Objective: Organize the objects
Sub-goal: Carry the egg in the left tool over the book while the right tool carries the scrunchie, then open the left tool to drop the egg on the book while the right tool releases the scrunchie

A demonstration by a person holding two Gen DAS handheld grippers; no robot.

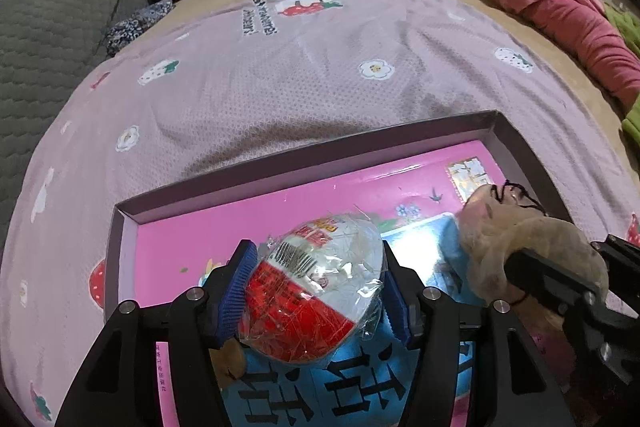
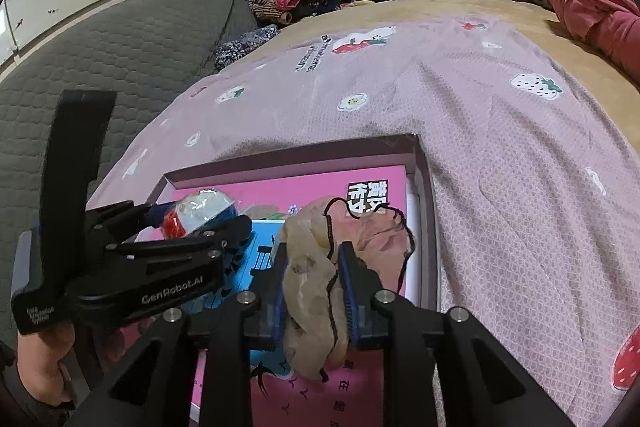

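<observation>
Both loads are hanging just over the shallow box, neither released, so the sorting is looking partly done. The left gripper jaws are holding a round, crinkly-wrapped red-and-white egg; the right gripper jaws are pinching a limp tan plush toy. Beyond, the bed's waffle-textured pink cover is lying bare.

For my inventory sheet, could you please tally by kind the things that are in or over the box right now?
Wrapped red-and-white egg toy: 1
Beige plush toy: 1
Pink book lying in the box: 1
Total: 3
</observation>
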